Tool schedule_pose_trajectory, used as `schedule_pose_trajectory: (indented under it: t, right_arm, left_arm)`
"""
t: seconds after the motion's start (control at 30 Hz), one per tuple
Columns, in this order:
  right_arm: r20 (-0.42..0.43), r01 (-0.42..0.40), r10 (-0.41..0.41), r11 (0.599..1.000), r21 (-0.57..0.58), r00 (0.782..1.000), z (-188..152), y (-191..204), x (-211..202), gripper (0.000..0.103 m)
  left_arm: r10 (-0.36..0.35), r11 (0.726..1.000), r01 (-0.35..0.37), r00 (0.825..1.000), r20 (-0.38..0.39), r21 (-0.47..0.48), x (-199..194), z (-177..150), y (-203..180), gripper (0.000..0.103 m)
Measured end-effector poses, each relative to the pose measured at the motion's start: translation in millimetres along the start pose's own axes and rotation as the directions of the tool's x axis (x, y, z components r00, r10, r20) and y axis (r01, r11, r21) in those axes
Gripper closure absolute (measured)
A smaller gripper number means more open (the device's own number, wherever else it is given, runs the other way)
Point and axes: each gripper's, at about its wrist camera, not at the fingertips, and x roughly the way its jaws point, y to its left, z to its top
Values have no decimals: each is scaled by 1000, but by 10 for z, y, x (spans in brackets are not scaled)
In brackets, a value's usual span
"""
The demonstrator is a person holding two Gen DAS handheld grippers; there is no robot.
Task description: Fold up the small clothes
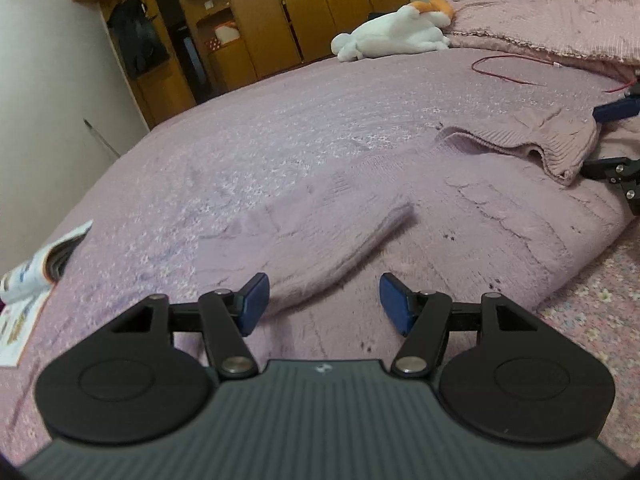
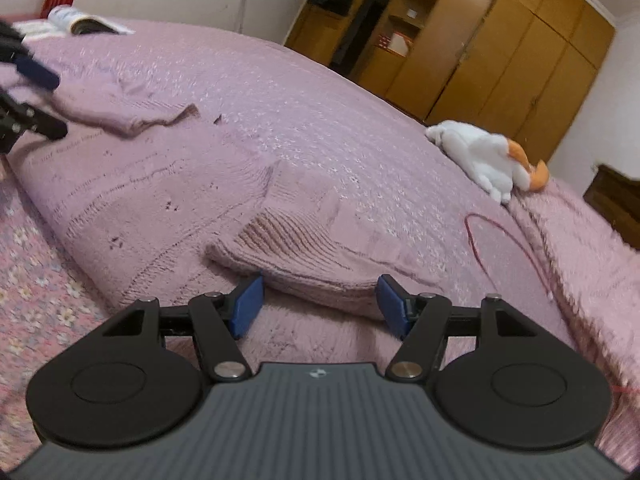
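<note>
A pink knitted sweater [image 1: 500, 208] lies spread on the bed. My left gripper [image 1: 324, 300] is open, its blue pads on either side of the end of the left sleeve [image 1: 320, 256], which lies flat. My right gripper [image 2: 320, 300] is open, its pads on either side of the ribbed cuff of the right sleeve [image 2: 296, 256]. The right gripper also shows at the right edge of the left wrist view [image 1: 612, 140], by the other sleeve's cuff [image 1: 560, 148]. The left gripper shows at the left edge of the right wrist view [image 2: 36, 96].
The bed has a pink bedspread [image 1: 280, 128]. A white and orange plush toy [image 1: 396, 32] lies near the pillow end. A red cord [image 1: 508, 68] lies on the bed. An open magazine [image 1: 28, 288] lies at the bed's edge. Wooden wardrobes [image 2: 500, 52] stand behind.
</note>
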Motion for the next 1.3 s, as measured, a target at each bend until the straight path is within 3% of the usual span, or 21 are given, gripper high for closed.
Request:
schedule_pose_trajectory:
  t: [0.3,0.37,0.4,0.43,0.47,0.5,0.53,0.57,0.77,0.87,0.97,1.1,1.17,1.23,1.3]
  right_arm:
    - [21,20,-18,993,-118,1000,71,77,134,33]
    - [30,5,-2,995,-100,1000,70,37,169,33]
    - [33,-8,11,996,-88,999,65,15,184,35]
    - [36,-22,25,997,-74,999,60,-6,193,45]
    - [33,-44,46,997,-58,998,56,-27,202,55]
    - [29,-59,60,998,-38,998,59,-55,214,77]
    - [33,-65,66,998,-18,997,58,-77,211,90]
    - [46,-61,61,998,-3,997,54,-101,200,94]
    - [65,18,-32,981,194,997,79,-446,271,94]
    - [31,51,-65,946,321,997,52,-687,407,94]
    - [-9,36,-36,892,451,999,-2,-936,577,94]
    - [-86,63,-19,838,543,996,-101,-1120,771,91]
    - [-124,69,3,818,571,992,-142,-1157,876,79]
    - [-150,98,-12,805,585,989,-167,-1184,933,51]
    - [-160,119,-25,785,608,987,-188,-1232,940,39]
  left_arm:
    - [-15,997,14,1000,19,77,222,80,14,40]
    - [-41,997,40,999,24,67,227,63,52,58]
    - [-57,997,56,998,14,57,243,70,72,78]
    - [-65,997,65,998,3,43,261,74,96,87]
    - [-63,998,63,998,4,31,267,78,121,87]
    - [-62,998,62,998,11,20,262,87,147,91]
    - [-58,998,58,998,16,6,255,98,174,92]
    - [-47,999,48,999,25,-16,248,118,224,92]
    - [50,989,-44,998,42,-138,351,241,535,92]
    - [78,978,-72,997,24,-197,488,284,696,92]
    - [90,967,-88,996,-6,-237,622,292,815,92]
    - [108,956,-120,992,-61,-268,786,246,907,90]
    - [119,950,-137,990,-78,-280,823,194,938,90]
    - [122,945,-144,988,-94,-293,854,165,962,88]
    - [125,943,-148,988,-95,-299,856,150,979,85]
